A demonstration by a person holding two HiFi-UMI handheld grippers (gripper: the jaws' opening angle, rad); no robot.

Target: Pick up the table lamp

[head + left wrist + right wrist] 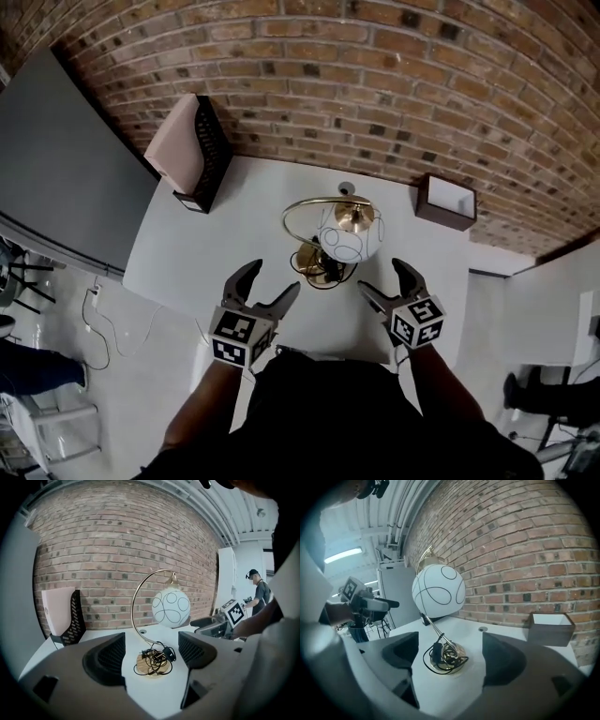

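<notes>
one table lamp, two grippers, one white table, a brick wall behind it. on the table there is also one black mesh file holder with a pink folder in it, at the back left corner, and one brown box at the back right corner against the wall.

the lamp stands about the middle of the table, between those two and well apart from both. it is upright, long axis vertical: one round gold base flat on the top, one thin gold arm that rises from it and curves over in an arch, and one white globe with black circles hanging under the arch's end. the arch seems to run more or less along the wall, though the steep view from above makes that hard to judge. one black cord lies bundled on the base.

the left gripper and the right gripper hover by the near edge, one on each side of the lamp, both pointing at it. each has its jaws spread wide with nothing between the pads; the base shows through both gaps, beyond the tips.
</notes>
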